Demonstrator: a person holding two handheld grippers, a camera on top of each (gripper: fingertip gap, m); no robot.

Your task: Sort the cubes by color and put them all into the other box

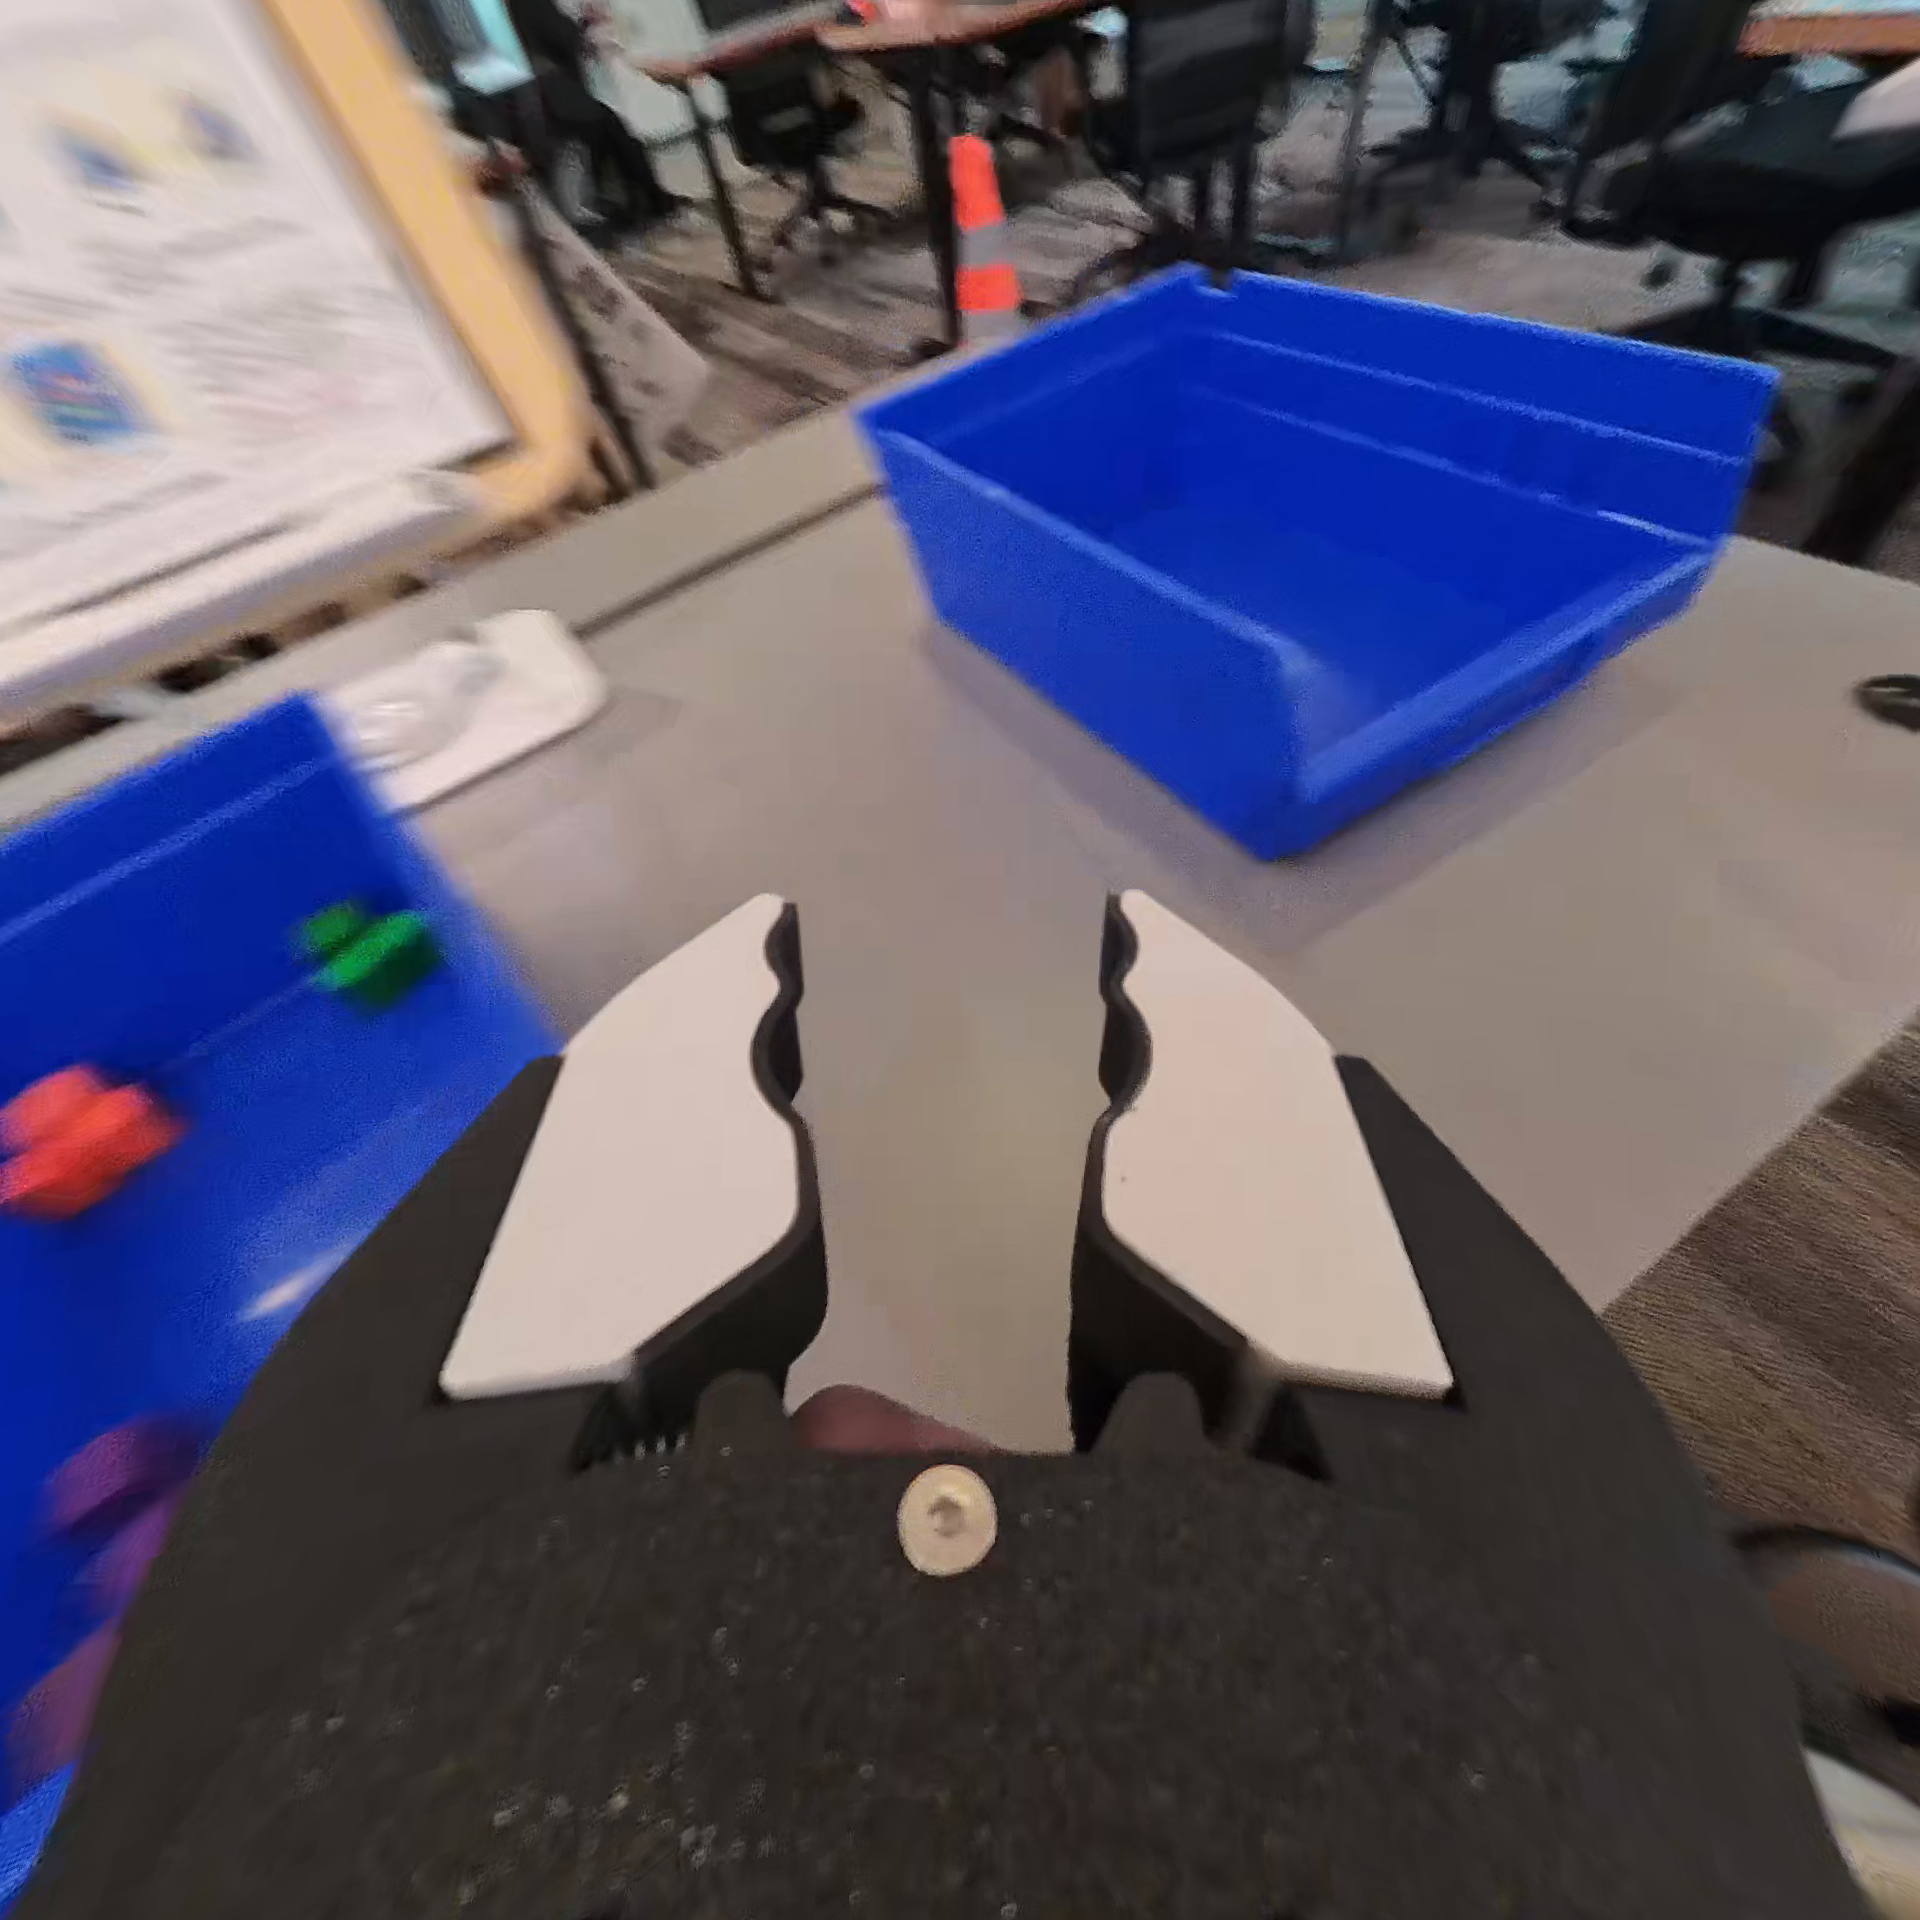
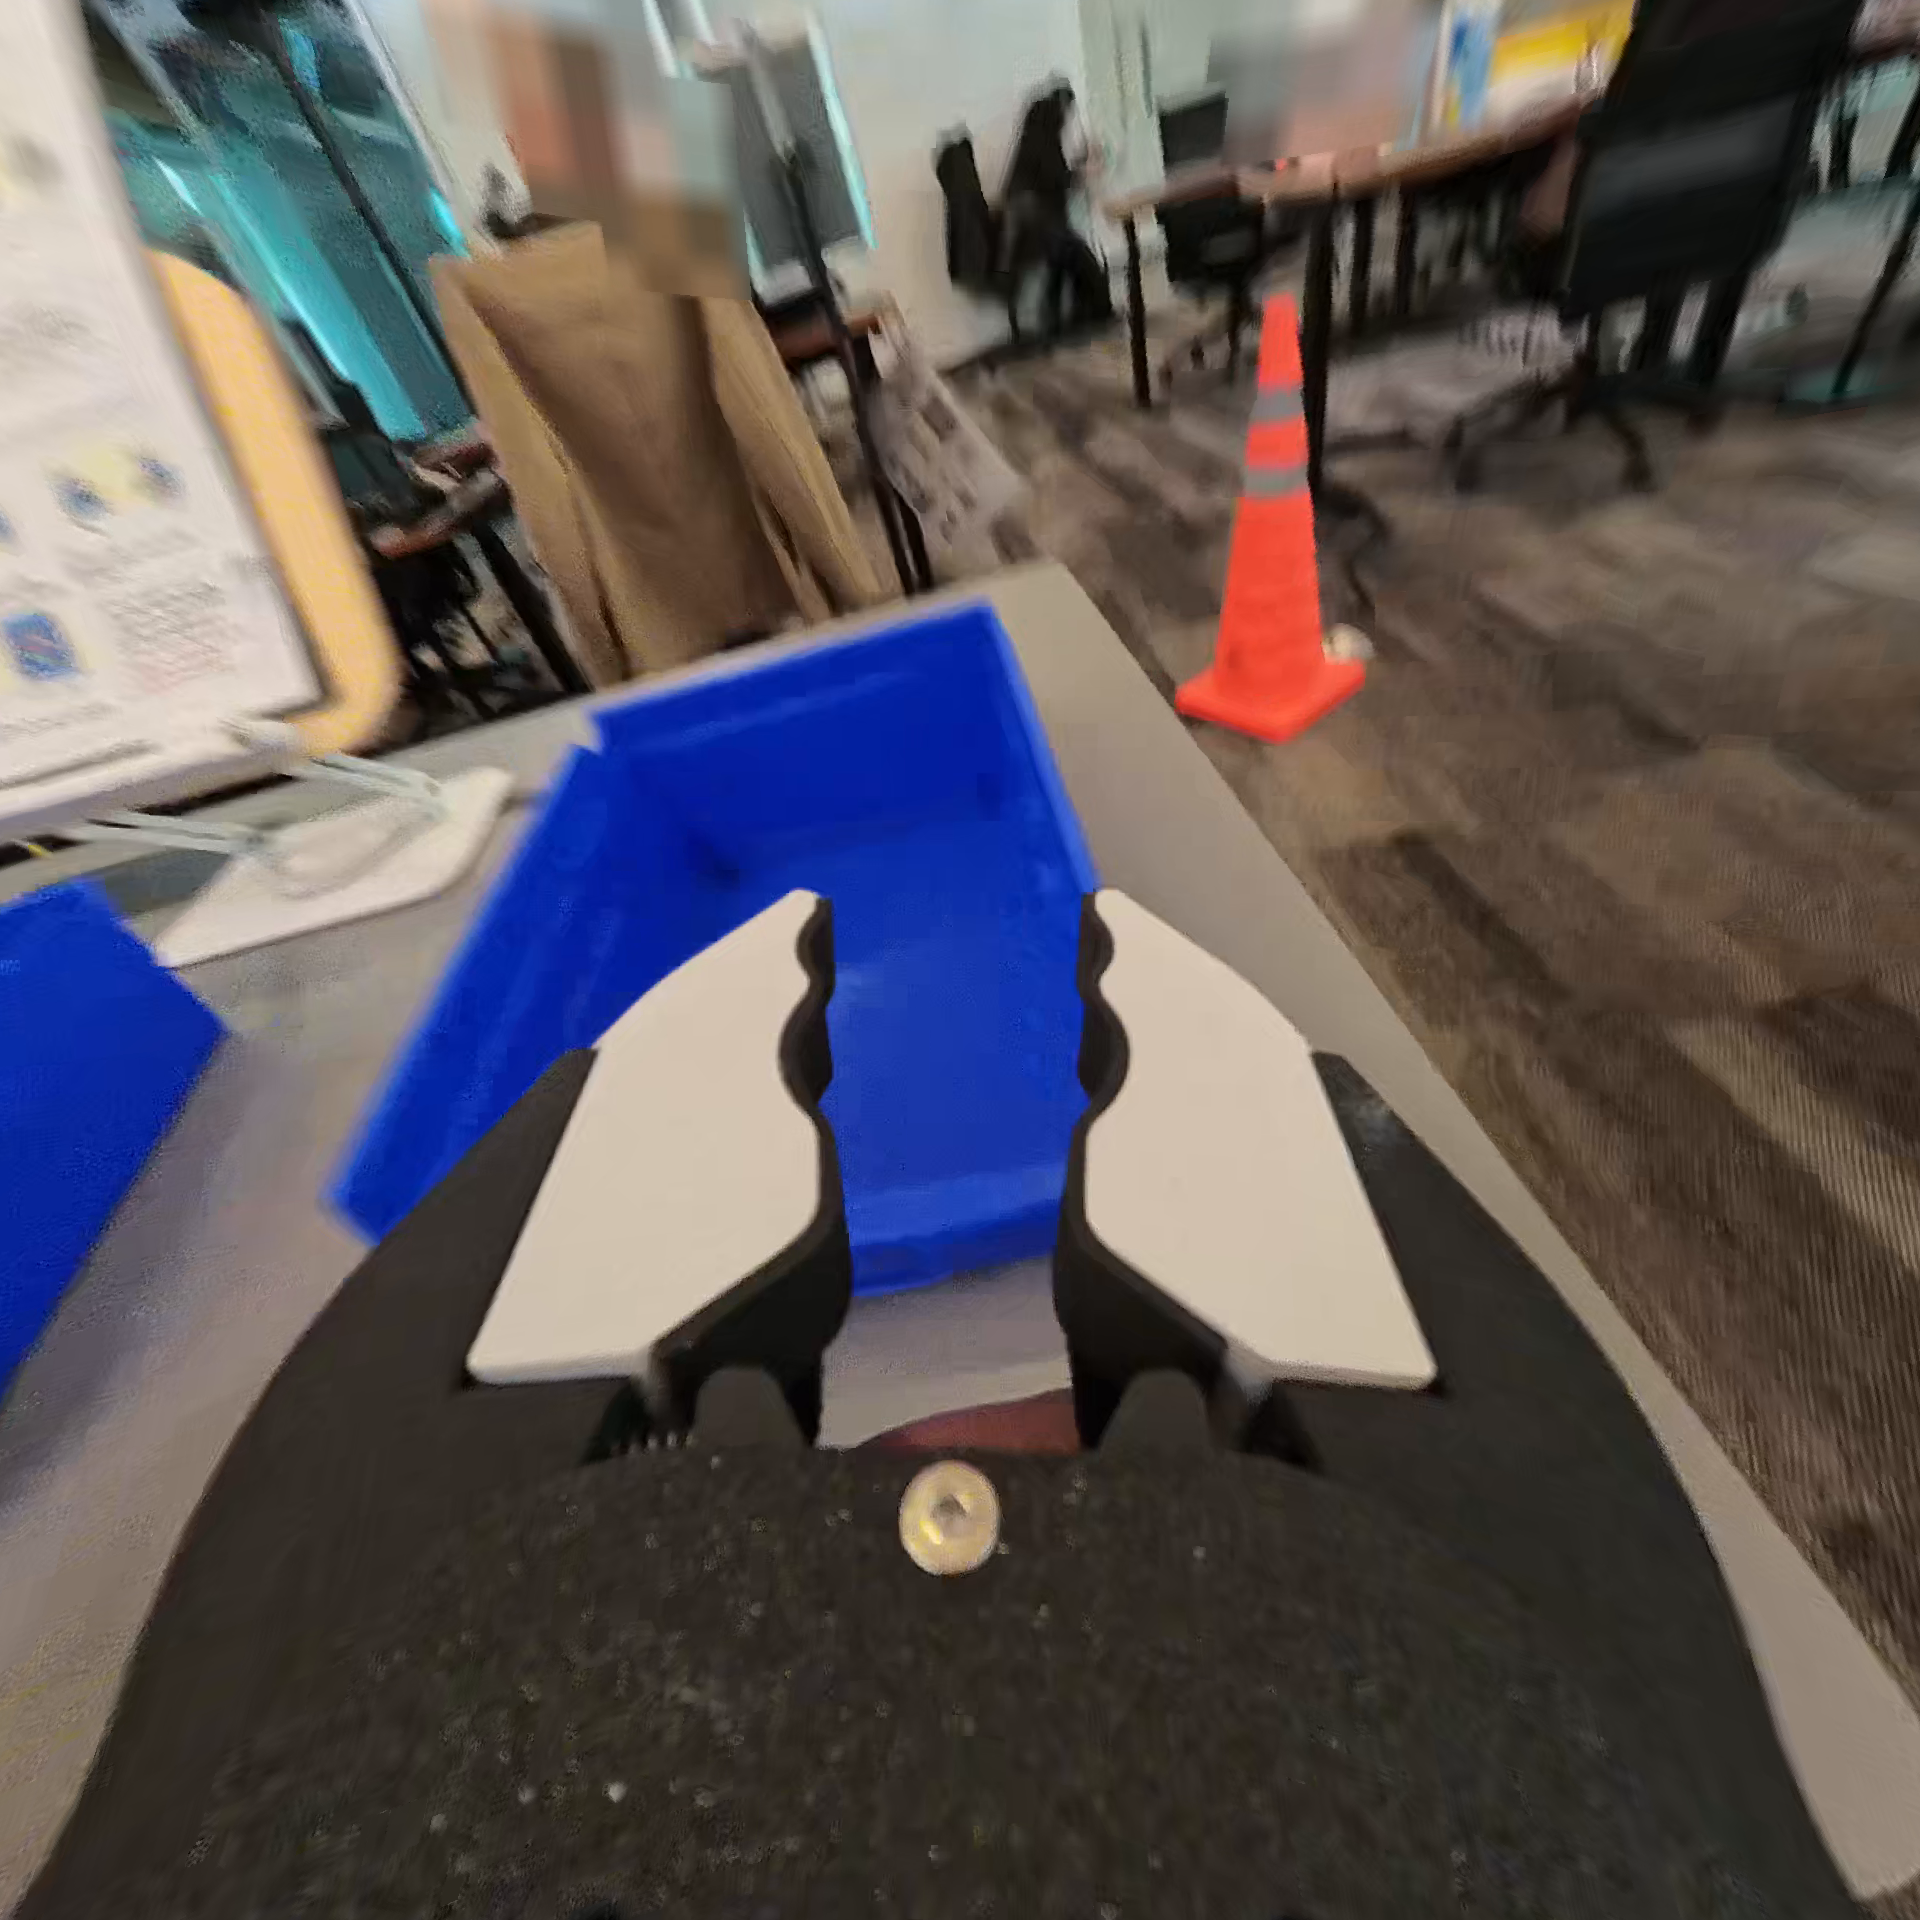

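Observation:
Two blue boxes stand on a grey table [image 1: 831,790]. The near-left box [image 1: 156,935] holds green cubes [image 1: 366,951], red cubes [image 1: 78,1138] and purple cubes [image 1: 114,1496], all blurred. The other blue box [image 1: 1091,582] at the right is empty. My left gripper [image 1: 951,914] is open and empty above the bare table between the boxes. My right gripper [image 2: 954,914] is open and empty, over the near end of the empty box [image 2: 499,997]. A corner of the cube box [image 2: 83,1029] shows at the left.
A white power strip [image 1: 499,691] lies at the table's back, under a poster board [image 1: 208,312]. The table's right edge [image 2: 1351,997] drops to carpet. An orange cone [image 2: 1273,540], desks and office chairs stand on the floor beyond. Spacing between my two grippers at the tips: around 30 cm.

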